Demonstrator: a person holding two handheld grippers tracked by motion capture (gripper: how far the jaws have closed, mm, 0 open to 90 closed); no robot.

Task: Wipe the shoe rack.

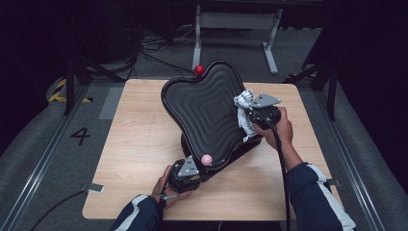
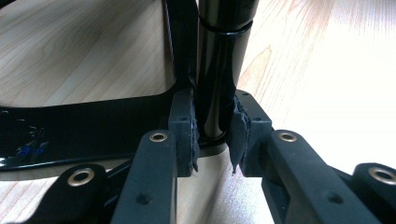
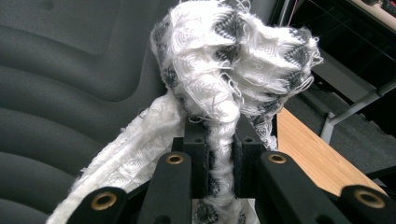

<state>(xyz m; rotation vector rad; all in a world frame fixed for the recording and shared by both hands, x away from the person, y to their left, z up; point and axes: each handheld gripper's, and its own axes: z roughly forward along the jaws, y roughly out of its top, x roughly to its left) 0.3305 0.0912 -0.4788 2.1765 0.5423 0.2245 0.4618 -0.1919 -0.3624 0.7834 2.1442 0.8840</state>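
A black board with a rippled, wavy surface [image 1: 207,110] stands tilted on a stand in the middle of the wooden table [image 1: 139,139]. A red ball [image 1: 199,70] sits at its far edge and a pink ball [image 1: 207,159] at its near edge. My left gripper [image 1: 196,174] is under the near edge, shut on the stand's glossy black post [image 2: 219,70], with both pads pressed against it. My right gripper [image 1: 248,114] is at the board's right edge, shut on a bunched white cloth with grey pattern [image 3: 229,60], which rests against the rippled surface [image 3: 70,93].
The stand's black base [image 2: 93,130] lies flat on the table beneath the board. Behind the table are a white metal frame [image 1: 235,29] and loose cables on the floor [image 1: 144,48]. A painted number 4 [image 1: 80,135] marks the floor at left.
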